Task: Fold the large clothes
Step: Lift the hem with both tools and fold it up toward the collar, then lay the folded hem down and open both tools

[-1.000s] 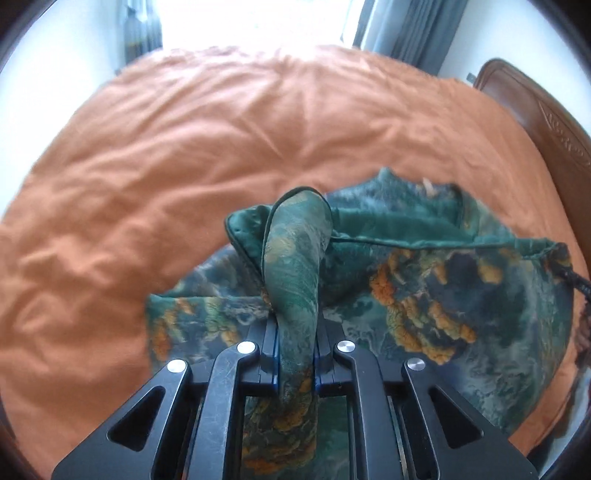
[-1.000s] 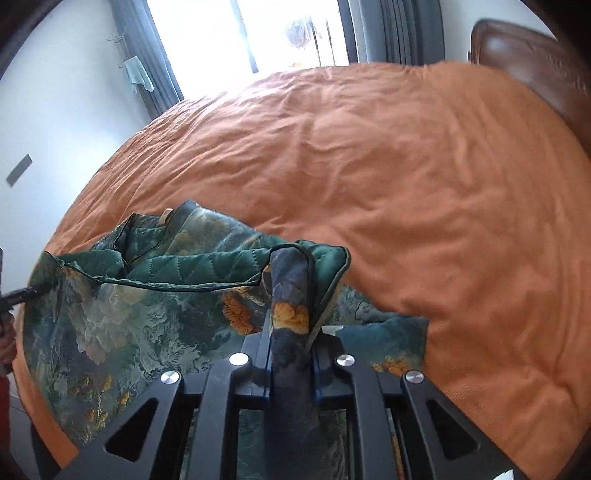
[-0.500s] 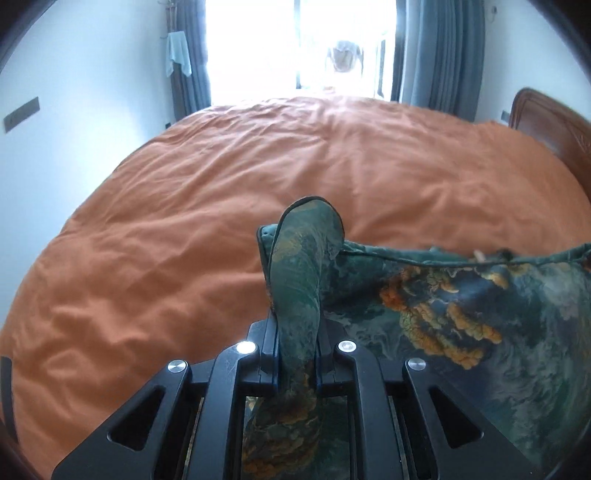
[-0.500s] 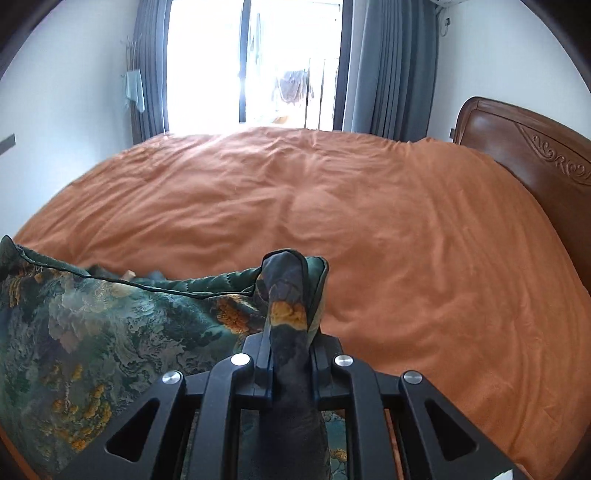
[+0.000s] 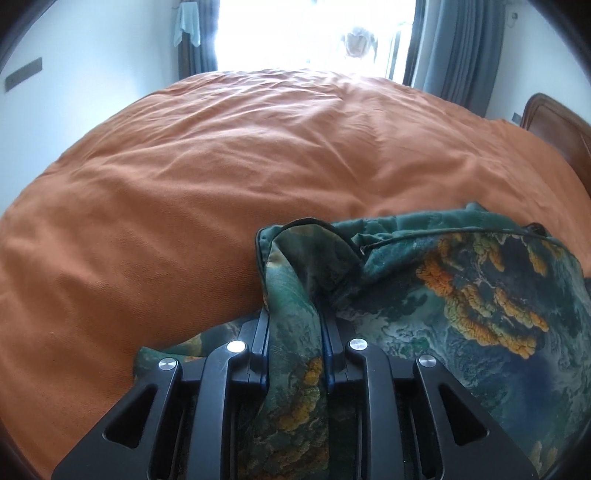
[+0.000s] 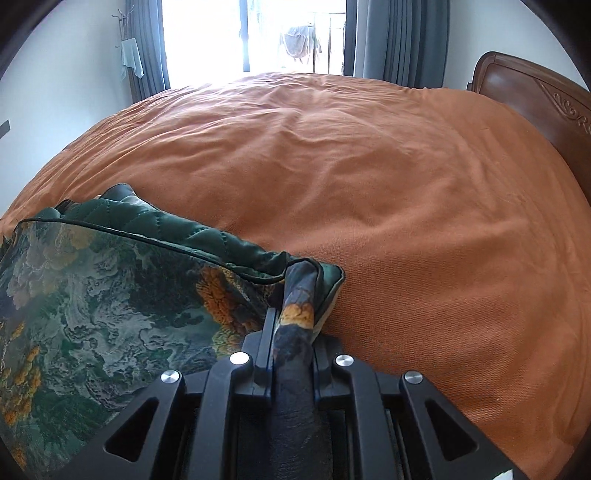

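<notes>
**Gripping one garment at two corners over the orange bed**

Pinching the cloth from both ends, the two tools hold a single green quilted garment (image 5: 461, 295) printed with orange and grey foliage. It hangs just above the near edge of an orange bedspread (image 5: 221, 166), at about 6 o'clock on the bed in both views.

The left wrist view has the left gripper (image 5: 295, 332) pressed together on a bunched corner that rises between its fingers; the rest of the garment spreads away toward 3 o'clock, printed side facing the camera. Only a sliver of the wooden headboard (image 5: 554, 118) shows at 2 o'clock there, and the window (image 5: 314, 33) is washed out to white.

The right wrist view mirrors this: the right gripper (image 6: 293, 332) is clamped on the opposite corner, and the garment (image 6: 92, 314) runs off toward 9 o'clock. This view alone shows the plain green quilted lining (image 6: 155, 225) folded over the top edge along a dark piping line, the carved scroll on the headboard (image 6: 535, 96) at 2 o'clock, and laundry hanging outside the window (image 6: 295, 37).

Counted: one garment, two grippers, one bed, one headboard, grey curtains (image 6: 399, 40) on both sides of the window, and one pale cloth (image 6: 132, 59) hanging by the left curtain.

Both grippers point forward across the bed toward 12 o'clock, roughly level, fingers side by side.
</notes>
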Demonstrator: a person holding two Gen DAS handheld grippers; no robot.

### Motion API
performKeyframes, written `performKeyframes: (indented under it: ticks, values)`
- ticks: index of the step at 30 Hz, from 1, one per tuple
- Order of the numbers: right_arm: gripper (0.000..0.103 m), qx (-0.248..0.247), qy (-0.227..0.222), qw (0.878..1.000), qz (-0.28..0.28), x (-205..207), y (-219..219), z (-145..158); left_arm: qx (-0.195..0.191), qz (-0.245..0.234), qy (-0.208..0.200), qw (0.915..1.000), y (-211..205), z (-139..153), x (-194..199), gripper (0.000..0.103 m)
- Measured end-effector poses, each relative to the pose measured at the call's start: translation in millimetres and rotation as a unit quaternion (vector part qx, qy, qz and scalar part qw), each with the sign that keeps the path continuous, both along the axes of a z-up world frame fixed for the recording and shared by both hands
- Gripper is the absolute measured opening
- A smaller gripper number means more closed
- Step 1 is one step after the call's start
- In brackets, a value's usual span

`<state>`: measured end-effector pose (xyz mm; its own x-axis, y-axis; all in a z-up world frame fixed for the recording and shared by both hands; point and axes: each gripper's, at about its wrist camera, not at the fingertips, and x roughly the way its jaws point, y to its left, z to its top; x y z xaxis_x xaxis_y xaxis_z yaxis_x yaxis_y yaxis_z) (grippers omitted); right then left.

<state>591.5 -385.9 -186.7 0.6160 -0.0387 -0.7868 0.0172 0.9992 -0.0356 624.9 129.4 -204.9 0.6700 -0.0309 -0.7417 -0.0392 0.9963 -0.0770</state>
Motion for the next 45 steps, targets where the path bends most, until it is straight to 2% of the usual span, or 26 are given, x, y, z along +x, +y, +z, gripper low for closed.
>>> performKeyframes:
  ticks: [3, 4, 5, 6, 7, 8, 9, 11, 14, 17, 20, 22, 25, 27, 29, 31, 34, 36, 38, 41, 45]
  values:
    - [0.016, 0.01, 0.002, 1.0, -0.003, 1, -2, 0, -0.004, 0.003, 0.003, 1.0, 2, 2, 0, 0.027]
    - [0.018, 0.01, 0.001, 1.0, -0.004, 3, -3, 0, -0.003, 0.005, 0.004, 1.0, 2, 3, -1, 0.033]
    - [0.019, 0.008, 0.0, 1.0, -0.005, 1, -3, 3, 0.003, 0.013, 0.006, 0.9999, 3, 8, -2, 0.048]
    - [0.019, 0.008, 0.0, 1.0, -0.003, 2, -2, 4, 0.006, 0.019, 0.009, 0.9998, 5, 13, -2, 0.057]
    - [0.02, 0.007, 0.0, 1.0, -0.004, 3, -4, 8, 0.001, 0.022, 0.01, 0.9997, 8, 21, -4, 0.073]
    - [0.028, 0.008, -0.003, 1.0, -0.008, 1, -7, 14, -0.012, 0.021, 0.004, 0.9997, 14, 29, -7, 0.081]
    - [0.042, 0.011, -0.007, 1.0, -0.015, -3, -10, 21, -0.026, 0.021, -0.006, 0.9994, 20, 38, -13, 0.081]
    - [0.056, 0.023, -0.036, 0.998, -0.035, -16, -20, 42, -0.05, 0.023, -0.024, 0.9982, 33, 58, -28, 0.085]
    - [0.056, 0.043, -0.069, 0.996, -0.032, -45, -27, 73, -0.04, 0.009, -0.04, 0.9983, 36, 73, -55, 0.089]
    - [0.056, 0.048, -0.072, 0.996, 0.03, -85, -8, 91, 0.002, -0.023, -0.038, 0.999, 22, 67, -81, 0.093]
    - [0.056, 0.076, -0.039, 0.99, 0.109, -128, 17, 84, 0.049, -0.022, -0.016, 0.9984, 16, 41, -92, 0.093]
    - [0.056, 0.077, -0.014, 0.988, 0.13, -145, 24, 67, 0.038, -0.01, 0.0, 0.9992, 25, 26, -91, 0.094]
    - [0.056, 0.046, -0.009, 0.994, 0.102, -162, 13, 45, 0.02, 0.016, 0.003, 0.9997, 35, 31, -90, 0.096]
    - [0.056, 0.055, -0.012, 0.998, 0.041, -167, -10, 45, 0.025, 0.023, -0.004, 0.9994, 32, 48, -94, 0.092]
    - [0.056, 0.084, -0.034, 0.996, 0.008, -178, -25, 56, 0.035, 0.005, -0.034, 0.9988, 16, 75, -104, 0.093]
    - [0.056, 0.085, -0.056, 0.995, 0.008, -191, -22, 67, 0.037, -0.028, -0.061, 0.9971, -8, 97, -112, 0.095]
    - [0.056, 0.098, -0.078, 0.992, 0.019, -203, -7, 79, 0.023, -0.109, -0.053, 0.9923, -66, 113, -103, 0.097]
    - [0.056, 0.117, -0.086, 0.989, 0.035, -208, 7, 84, 0.016, -0.151, -0.033, 0.9879, -104, 111, -88, 0.097]
    - [0.056, 0.117, -0.092, 0.987, 0.054, -211, 22, 86, 0.026, -0.17, -0.022, 0.9848, -140, 101, -67, 0.097]
    - [0.056, 0.121, -0.089, 0.986, 0.071, -216, 40, 84, 0.033, -0.163, 0.003, 0.9861, -174, 84, -28, 0.097]
    - [0.056, 0.146, -0.081, 0.983, 0.081, -232, 52, 79, 0.038, -0.148, 0.043, 0.9873, -193, 63, 3, 0.096]
